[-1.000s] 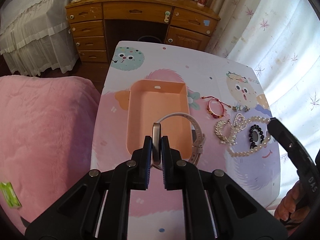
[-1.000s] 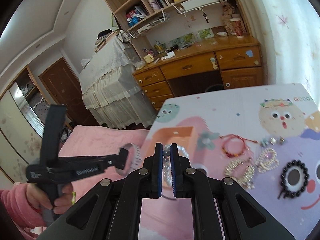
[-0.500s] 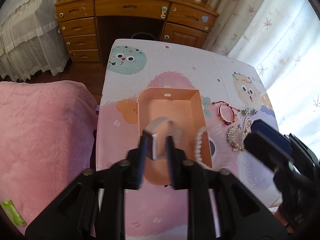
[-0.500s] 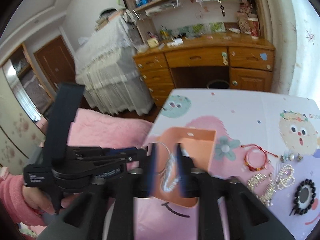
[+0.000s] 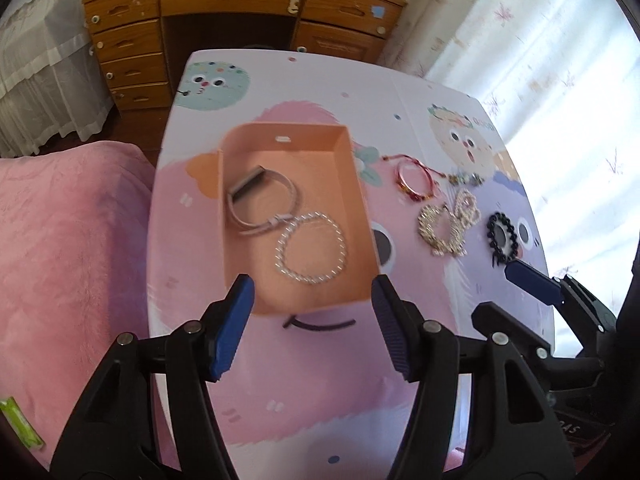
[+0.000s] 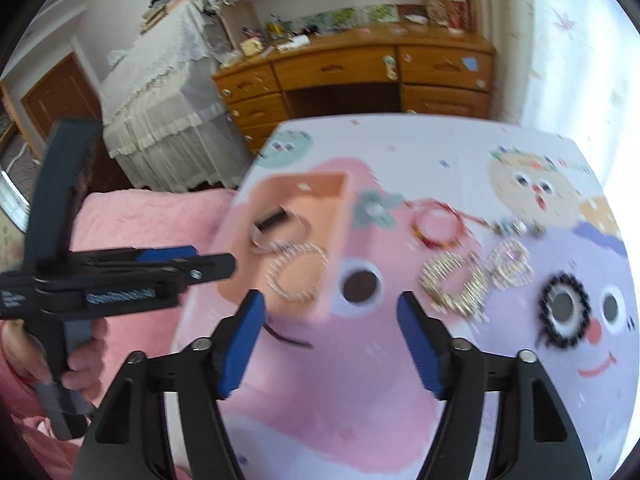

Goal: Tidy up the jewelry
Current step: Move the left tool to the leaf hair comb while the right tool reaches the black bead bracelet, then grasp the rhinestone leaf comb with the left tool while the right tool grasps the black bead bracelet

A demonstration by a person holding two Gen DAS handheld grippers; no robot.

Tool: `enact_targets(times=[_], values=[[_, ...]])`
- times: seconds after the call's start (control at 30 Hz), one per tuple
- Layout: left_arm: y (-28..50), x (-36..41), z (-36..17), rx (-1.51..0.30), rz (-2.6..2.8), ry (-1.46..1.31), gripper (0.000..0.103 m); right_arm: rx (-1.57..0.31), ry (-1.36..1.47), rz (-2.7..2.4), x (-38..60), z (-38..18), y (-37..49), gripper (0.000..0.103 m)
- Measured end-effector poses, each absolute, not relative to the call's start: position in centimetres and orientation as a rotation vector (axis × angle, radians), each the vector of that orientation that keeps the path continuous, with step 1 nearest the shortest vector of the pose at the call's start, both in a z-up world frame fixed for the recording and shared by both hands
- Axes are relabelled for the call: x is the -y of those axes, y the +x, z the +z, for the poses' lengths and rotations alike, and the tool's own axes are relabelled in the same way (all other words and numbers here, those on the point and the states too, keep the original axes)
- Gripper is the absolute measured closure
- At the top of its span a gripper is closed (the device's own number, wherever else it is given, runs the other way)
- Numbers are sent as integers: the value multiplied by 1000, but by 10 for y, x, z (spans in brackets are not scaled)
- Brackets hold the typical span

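Note:
An orange box (image 5: 352,184) (image 6: 340,224) sits on the cartoon-print table. Inside lie a pale watch (image 5: 260,196) (image 6: 280,226) and a pearl necklace (image 5: 310,248) (image 6: 298,276). My left gripper (image 5: 312,320) is open and empty above the box's near edge. My right gripper (image 6: 332,336) is open and empty, near the box's near right corner. To the right of the box lie a red bracelet (image 5: 414,178) (image 6: 438,226), a gold chain (image 5: 438,230) (image 6: 456,284), a pearl bracelet (image 5: 466,206) (image 6: 508,264) and a black bead bracelet (image 5: 502,236) (image 6: 564,312).
A pink bed (image 5: 68,240) borders the table on the left. A wooden desk with drawers (image 5: 240,12) stands behind the table. A curtain (image 5: 540,60) hangs on the right. Small charms (image 5: 466,178) lie beside the red bracelet. The left gripper shows in the right wrist view (image 6: 120,276).
Both grippers opened. The left let go of the watch and the right let go of the pearl necklace; both now lie in the orange box. Both grippers have drawn back.

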State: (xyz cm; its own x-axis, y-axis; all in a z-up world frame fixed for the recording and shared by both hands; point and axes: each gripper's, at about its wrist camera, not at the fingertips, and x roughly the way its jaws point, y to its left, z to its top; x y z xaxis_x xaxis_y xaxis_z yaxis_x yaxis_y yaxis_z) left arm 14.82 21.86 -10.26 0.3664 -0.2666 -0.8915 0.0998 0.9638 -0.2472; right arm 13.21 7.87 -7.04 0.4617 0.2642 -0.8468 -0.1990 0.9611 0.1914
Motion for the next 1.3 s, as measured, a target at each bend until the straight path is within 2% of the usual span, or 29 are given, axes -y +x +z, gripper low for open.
enact_targets(times=[0.37, 0.87, 1.07, 1.13, 1.3], values=[[118, -119, -98, -1214, -273, -60, 44, -1075, -31, 208, 40, -103, 100, 23], [146, 10, -108, -1040, -357, 162, 44, -1006, -173, 293, 145, -122, 105, 24], [166, 43, -133, -1021, -367, 304, 44, -966, -251, 325, 152, -145, 120, 40], [173, 50, -147, -1044, -364, 336, 44, -981, -279, 337, 153, -158, 128, 48], [185, 60, -175, -1073, -331, 427, 48, -1013, -297, 363, 156, -180, 145, 61]])
